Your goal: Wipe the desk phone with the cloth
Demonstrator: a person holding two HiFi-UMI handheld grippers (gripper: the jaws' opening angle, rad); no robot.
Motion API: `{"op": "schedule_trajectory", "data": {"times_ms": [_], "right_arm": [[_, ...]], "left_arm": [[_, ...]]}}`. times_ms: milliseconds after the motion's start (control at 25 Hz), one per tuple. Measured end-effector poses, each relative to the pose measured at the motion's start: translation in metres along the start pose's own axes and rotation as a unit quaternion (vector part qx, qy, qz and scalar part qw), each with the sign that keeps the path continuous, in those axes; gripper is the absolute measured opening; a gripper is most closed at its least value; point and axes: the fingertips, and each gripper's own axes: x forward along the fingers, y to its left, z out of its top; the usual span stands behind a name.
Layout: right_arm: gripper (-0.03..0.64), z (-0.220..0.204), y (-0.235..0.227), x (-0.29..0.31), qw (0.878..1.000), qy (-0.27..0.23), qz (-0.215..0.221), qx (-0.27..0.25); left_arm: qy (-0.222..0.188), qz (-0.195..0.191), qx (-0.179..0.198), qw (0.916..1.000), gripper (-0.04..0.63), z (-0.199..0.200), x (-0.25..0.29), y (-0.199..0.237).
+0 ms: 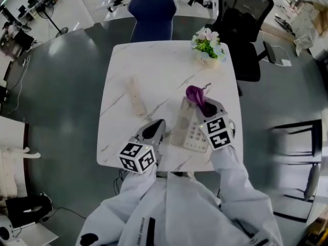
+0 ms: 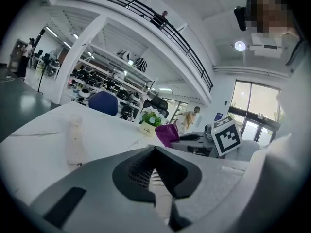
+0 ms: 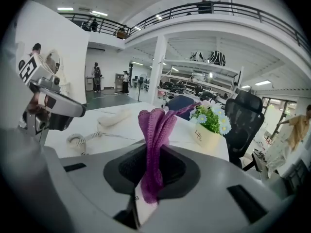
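Note:
The beige desk phone point(image 1: 185, 131) lies near the front edge of the white marble table point(image 1: 154, 65). Its handset point(image 1: 136, 96) is off the base and lies on the table to the left, also seen as the handset point(image 2: 74, 142) and the handset point(image 3: 114, 116), with the coiled cord point(image 3: 77, 140). My right gripper point(image 1: 203, 107) hangs over the phone's upper right part, shut on a purple cloth point(image 1: 195, 94) that sticks up from its jaws as a folded cloth point(image 3: 155, 130). My left gripper point(image 1: 155, 128) is just left of the phone, shut with nothing in it.
A small pot of flowers point(image 1: 208, 47) stands at the table's far right corner. A blue chair point(image 1: 152, 12) and a black office chair point(image 1: 246, 19) stand behind the table. Grey floor surrounds the table.

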Motion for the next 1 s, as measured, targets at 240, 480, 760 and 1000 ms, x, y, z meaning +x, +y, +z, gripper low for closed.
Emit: {"op": "schedule_trajectory", "data": {"times_ms": [240, 480, 760, 1000], "right_arm": [[0.043, -0.012, 0.01, 0.017, 1.0, 0.029, 0.012, 0.004], [0.043, -0.016, 0.015, 0.024, 0.999, 0.045, 0.014, 0.009], [0.043, -0.017, 0.02, 0.022, 0.998, 0.059, 0.015, 0.013], [0.043, -0.021, 0.029, 0.019, 0.997, 0.068, 0.018, 0.016]], "left_arm": [[0.007, -0.003, -0.003, 1.0, -0.003, -0.002, -0.001, 0.009], [0.017, -0.015, -0.001, 0.9997, -0.003, -0.003, 0.001, 0.014], [0.03, -0.037, 0.004, 0.9989, -0.003, -0.004, 0.002, 0.013], [0.037, -0.051, 0.005, 0.998, -0.003, -0.01, 0.0, 0.013]]}}
